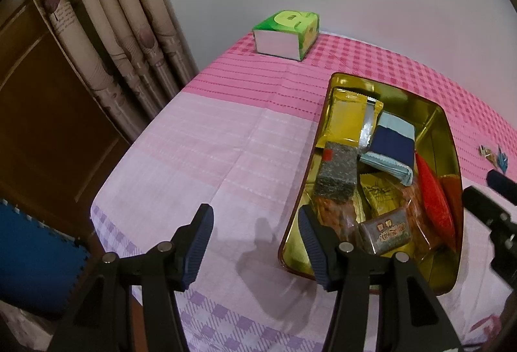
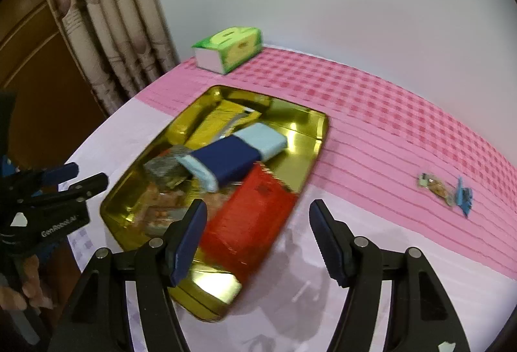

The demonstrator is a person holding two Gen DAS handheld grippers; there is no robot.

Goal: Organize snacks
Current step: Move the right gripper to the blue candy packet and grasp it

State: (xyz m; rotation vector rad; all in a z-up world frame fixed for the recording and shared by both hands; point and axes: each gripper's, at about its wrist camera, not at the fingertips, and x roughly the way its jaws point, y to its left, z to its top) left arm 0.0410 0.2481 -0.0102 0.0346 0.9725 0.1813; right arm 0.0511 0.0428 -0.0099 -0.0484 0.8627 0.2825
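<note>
A gold tin tray (image 1: 442,122) (image 2: 310,138) lies on the pink cloth and holds several snack packs: a red pack (image 1: 433,200) (image 2: 252,216), a blue-and-pale-blue pack (image 1: 392,145) (image 2: 232,158), gold packs (image 1: 345,119) and a dark speckled block (image 1: 337,177). A small wrapped candy (image 2: 446,190) (image 1: 494,154) lies loose on the cloth right of the tray. My left gripper (image 1: 255,242) is open and empty at the tray's near left edge. My right gripper (image 2: 257,239) is open and empty above the tray's near right corner.
A green tissue box (image 1: 286,35) (image 2: 227,49) stands at the back of the table by the wall. Curtains (image 1: 113,28) and a wooden door (image 1: 42,112) are to the left. The table's left edge drops off beside the left gripper.
</note>
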